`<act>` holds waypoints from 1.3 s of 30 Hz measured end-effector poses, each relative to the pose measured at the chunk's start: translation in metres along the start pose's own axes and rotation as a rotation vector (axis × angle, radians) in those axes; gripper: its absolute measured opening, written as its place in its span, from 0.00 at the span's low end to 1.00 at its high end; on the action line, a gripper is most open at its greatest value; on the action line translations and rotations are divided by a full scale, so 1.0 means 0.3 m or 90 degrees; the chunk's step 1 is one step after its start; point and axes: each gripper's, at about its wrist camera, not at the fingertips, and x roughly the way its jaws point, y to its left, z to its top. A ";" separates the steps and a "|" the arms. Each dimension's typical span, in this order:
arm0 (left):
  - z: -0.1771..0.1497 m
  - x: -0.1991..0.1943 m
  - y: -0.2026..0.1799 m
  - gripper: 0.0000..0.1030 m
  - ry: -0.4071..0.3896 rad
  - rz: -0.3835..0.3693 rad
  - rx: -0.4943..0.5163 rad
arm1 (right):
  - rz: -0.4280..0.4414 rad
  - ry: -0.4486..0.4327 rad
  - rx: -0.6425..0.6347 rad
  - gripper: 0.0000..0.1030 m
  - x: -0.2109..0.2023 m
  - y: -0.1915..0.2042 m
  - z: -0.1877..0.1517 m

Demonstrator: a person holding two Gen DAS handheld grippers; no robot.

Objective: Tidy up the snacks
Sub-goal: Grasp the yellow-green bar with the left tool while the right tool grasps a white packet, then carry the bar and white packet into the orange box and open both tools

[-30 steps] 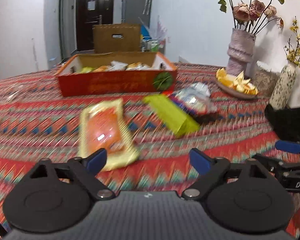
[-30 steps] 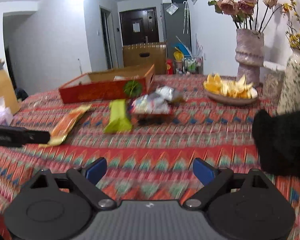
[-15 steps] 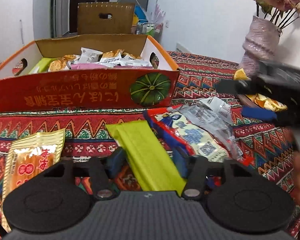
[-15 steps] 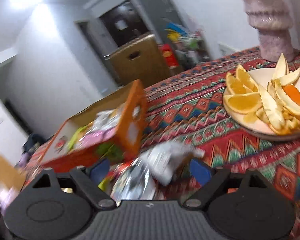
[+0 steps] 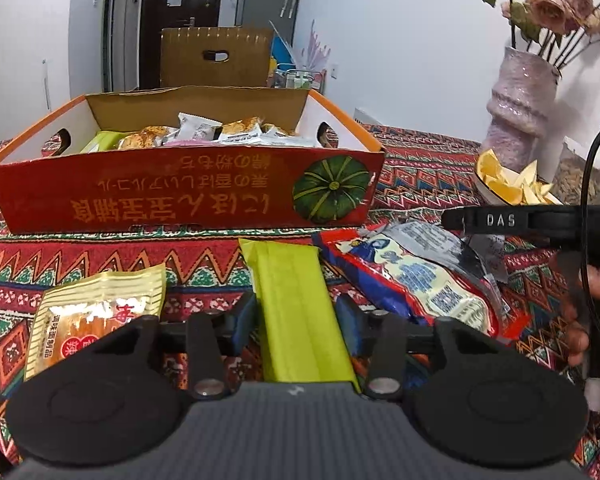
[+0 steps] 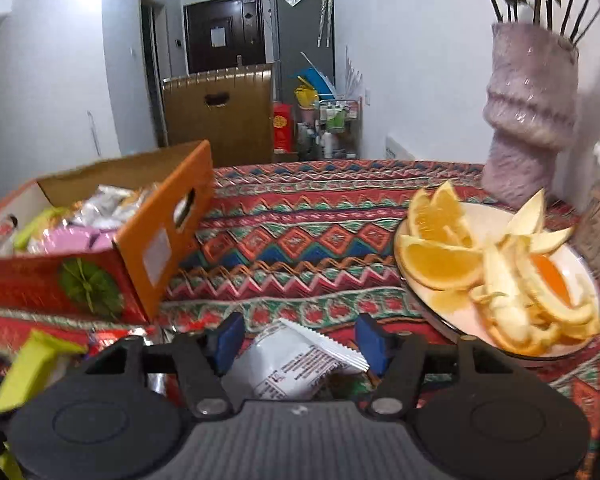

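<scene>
The red cardboard box (image 5: 188, 196) at the back of the patterned tablecloth (image 5: 420, 168) already holds a good share of the snacks: several wrapped packets (image 5: 204, 132) lie heaped inside it, so that part of the sorting looks done. Four packets are seen outside it, all on the cloth just in front of the box. The lime-green packet (image 5: 296, 312) lies lengthwise between the fingers of the left gripper (image 5: 296, 320), whose jaws are closing on it; the pads sit right against its long sides, though whether they press yet cannot be told for sure. Beside it to the left lies the gold and orange packet (image 5: 96, 312), untouched. To its right lies the red and blue packet (image 5: 412, 280), also untouched. The right gripper (image 6: 296, 340) reaches over a white and silver packet (image 6: 296, 360), and its jaws are closing with that packet between them; a small gap shows at each blue pad, so it is not gripped yet. The plate of orange wedges (image 6: 460, 312) and the pink vase (image 6: 528, 120) stand well to the right and seem to be no part of the job. By this judgement the task is past halfway, with two packets about to be taken and two more waiting
</scene>
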 end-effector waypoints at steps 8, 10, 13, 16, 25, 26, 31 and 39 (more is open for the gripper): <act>0.002 -0.005 0.004 0.39 0.010 0.001 -0.006 | -0.053 0.015 -0.039 0.76 -0.080 0.008 -0.071; 0.001 -0.003 -0.001 0.39 0.009 0.004 -0.002 | -0.062 0.008 -0.038 0.76 -0.095 0.000 -0.089; 0.000 -0.005 -0.002 0.37 0.008 0.003 -0.002 | 0.003 0.006 -0.020 0.64 -0.089 -0.025 -0.093; 0.005 -0.025 -0.012 0.33 0.000 0.000 0.010 | 0.020 0.004 -0.020 0.39 -0.087 -0.026 -0.090; -0.001 -0.331 -0.010 0.33 -0.063 -0.024 0.012 | 0.003 -0.093 -0.037 0.36 -0.342 0.002 -0.094; -0.031 -0.384 0.009 0.33 -0.060 -0.030 0.007 | 0.017 -0.098 -0.030 0.36 -0.395 0.005 -0.117; -0.174 -0.577 0.106 0.33 -0.045 -0.014 -0.035 | 0.094 -0.077 0.020 0.36 -0.624 0.047 -0.286; -0.269 -0.723 0.231 0.33 -0.037 0.013 -0.071 | 0.181 -0.023 -0.047 0.36 -0.793 0.288 -0.466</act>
